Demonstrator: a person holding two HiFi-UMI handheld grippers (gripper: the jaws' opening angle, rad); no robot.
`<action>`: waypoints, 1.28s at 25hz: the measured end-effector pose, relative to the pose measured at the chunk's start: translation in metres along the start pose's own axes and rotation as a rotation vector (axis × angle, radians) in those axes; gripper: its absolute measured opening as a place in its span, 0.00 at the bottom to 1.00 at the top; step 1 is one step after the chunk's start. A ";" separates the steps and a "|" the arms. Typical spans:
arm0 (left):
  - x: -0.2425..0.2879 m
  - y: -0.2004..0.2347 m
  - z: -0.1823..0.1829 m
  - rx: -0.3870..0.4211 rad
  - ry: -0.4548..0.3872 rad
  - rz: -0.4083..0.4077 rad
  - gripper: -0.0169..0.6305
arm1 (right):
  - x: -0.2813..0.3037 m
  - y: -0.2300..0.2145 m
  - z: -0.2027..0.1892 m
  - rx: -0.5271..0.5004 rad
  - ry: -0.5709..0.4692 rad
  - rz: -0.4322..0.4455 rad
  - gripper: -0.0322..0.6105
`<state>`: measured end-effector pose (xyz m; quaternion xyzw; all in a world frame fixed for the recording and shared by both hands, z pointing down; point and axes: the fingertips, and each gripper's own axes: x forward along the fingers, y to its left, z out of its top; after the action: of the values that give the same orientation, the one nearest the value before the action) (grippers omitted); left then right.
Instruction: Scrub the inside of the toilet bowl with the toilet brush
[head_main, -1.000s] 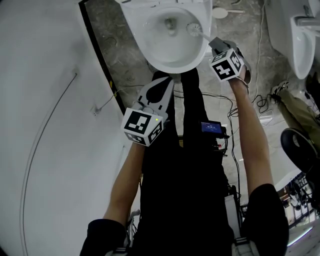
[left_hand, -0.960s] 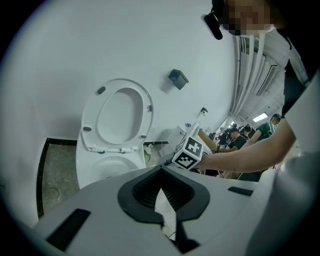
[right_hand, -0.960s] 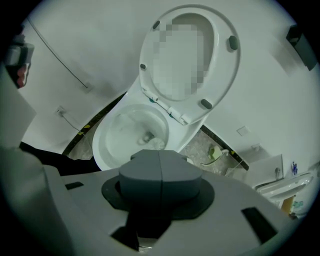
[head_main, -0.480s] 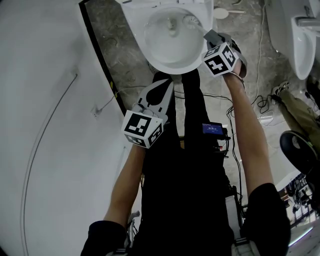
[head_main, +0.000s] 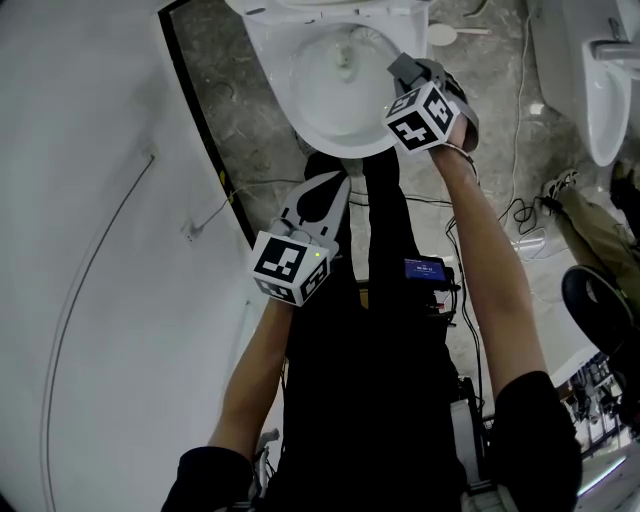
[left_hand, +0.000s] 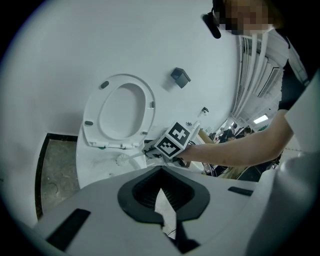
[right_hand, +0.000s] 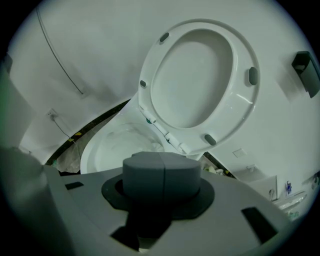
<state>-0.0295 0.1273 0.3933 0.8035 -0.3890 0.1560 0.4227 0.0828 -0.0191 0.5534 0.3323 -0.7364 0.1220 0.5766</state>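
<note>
1. Head view: the toilet bowl (head_main: 328, 112) sits at the top, and the right gripper (head_main: 402, 68) is just over its right rim.
2. Right gripper view – the jaws are clamped on the grey handle end of the toilet brush (left_hand: 123, 160). Its bristle head is down inside the bowl, below the raised seat (right_hand: 244, 45).
3. Left gripper (left_hand: 162, 200) hangs well back from the bowl – jaws drawn together, holding nothing.

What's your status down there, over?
Left gripper shut, empty. Right gripper shut on toilet brush, head inside toilet bowl. Seat up, nothing blocking.
</note>
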 end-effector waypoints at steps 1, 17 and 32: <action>0.000 0.001 0.000 -0.001 0.002 0.001 0.04 | 0.001 0.001 0.003 -0.004 -0.005 0.002 0.29; 0.001 0.017 -0.012 -0.017 0.007 0.019 0.04 | 0.013 0.033 0.038 0.001 -0.101 0.068 0.29; 0.015 0.041 -0.034 -0.046 0.020 0.039 0.04 | 0.034 0.063 0.023 0.097 -0.124 0.121 0.29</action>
<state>-0.0476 0.1330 0.4450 0.7843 -0.4036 0.1632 0.4420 0.0215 0.0028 0.5906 0.3215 -0.7827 0.1714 0.5046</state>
